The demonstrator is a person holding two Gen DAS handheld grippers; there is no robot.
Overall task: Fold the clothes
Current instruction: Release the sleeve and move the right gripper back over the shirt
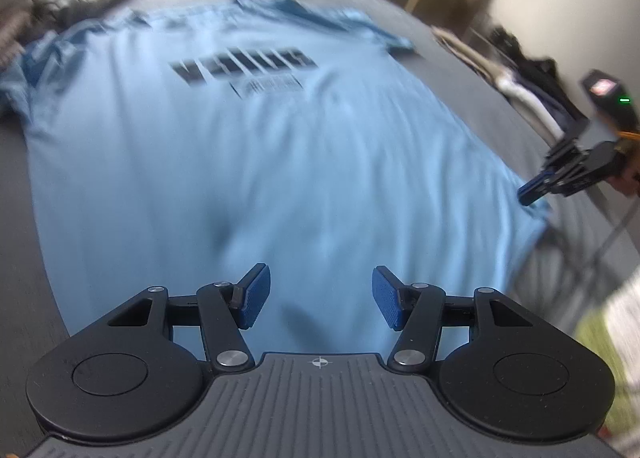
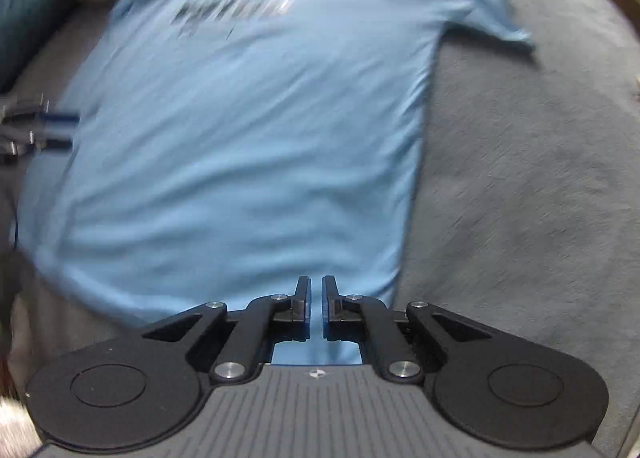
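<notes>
Item: light-blue T-shirt [image 2: 248, 130], spread flat on grey bed [image 2: 520, 178], ahead of both grippers. Left gripper [image 1: 320, 296]: wide apart, empty. Right gripper [image 2: 317, 300]: nearly closed at hem, hold uncertain. We advise pinching matching corners evenly.

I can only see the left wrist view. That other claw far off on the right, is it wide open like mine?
Observer: No. In the right wrist view the right gripper is nearly shut, with only a slim gap between its fingers, at the hem of the blue shirt. I cannot tell whether it is pinching cloth.
Visitor: Where does my claw sit from over there?
Observer: The left gripper shows blurred at the shirt's left side edge, its fingers apart.
</notes>
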